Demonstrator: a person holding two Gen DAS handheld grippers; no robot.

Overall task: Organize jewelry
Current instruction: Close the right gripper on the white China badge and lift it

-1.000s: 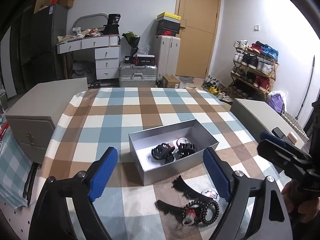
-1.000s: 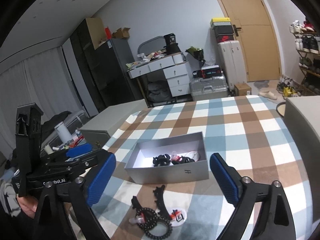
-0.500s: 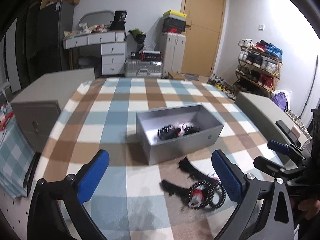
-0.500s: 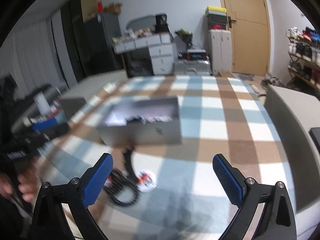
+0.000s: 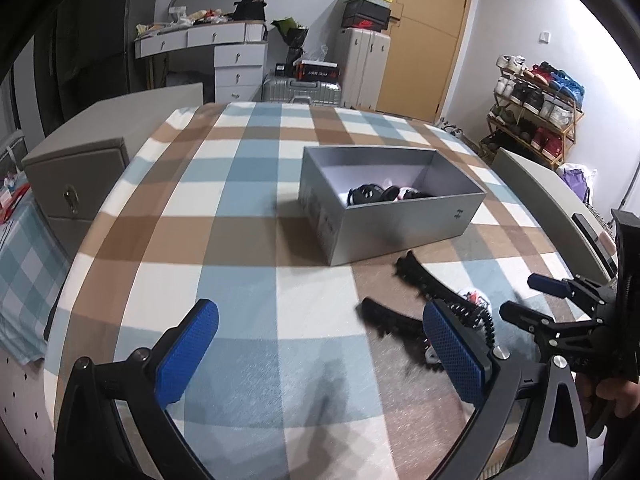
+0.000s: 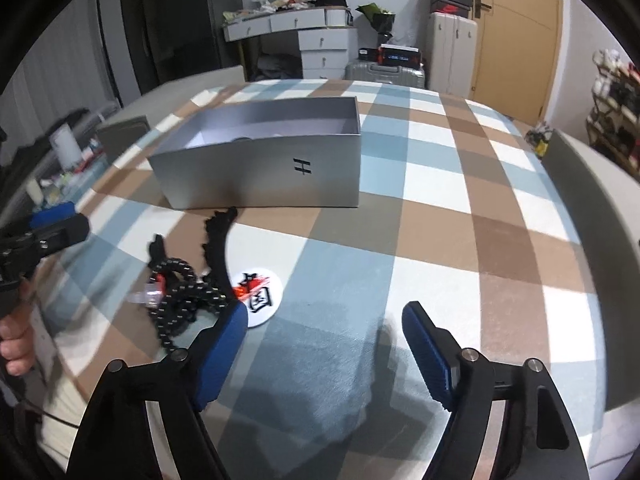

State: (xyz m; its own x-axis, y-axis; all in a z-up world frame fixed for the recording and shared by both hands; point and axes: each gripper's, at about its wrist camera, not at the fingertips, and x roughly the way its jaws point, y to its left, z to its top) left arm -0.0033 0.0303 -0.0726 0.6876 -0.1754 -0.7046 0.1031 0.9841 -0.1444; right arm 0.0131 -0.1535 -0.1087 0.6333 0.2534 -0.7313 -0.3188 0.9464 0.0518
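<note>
A silver box [image 5: 400,224] stands on the checked tablecloth and holds black hair pieces [image 5: 370,193]; it also shows in the right wrist view [image 6: 264,172]. In front of it lie a black toothed clip [image 6: 218,240], a black beaded coil [image 6: 180,300] and a round white badge [image 6: 262,294]. The clip [image 5: 416,276] also shows in the left wrist view. My left gripper [image 5: 320,354] is open and empty, left of the pile. My right gripper [image 6: 324,350] is open and empty, low over the cloth just right of the badge.
Grey cabinets stand at the table's left [image 5: 80,160] and right [image 6: 592,208]. Behind are a white dresser [image 5: 236,60], suitcases [image 5: 304,88], a door and a shoe rack [image 5: 536,100].
Both grippers have dropped lower and closer to the table. The right one has swung in next to the badge and the pile. Both stay open and empty.
</note>
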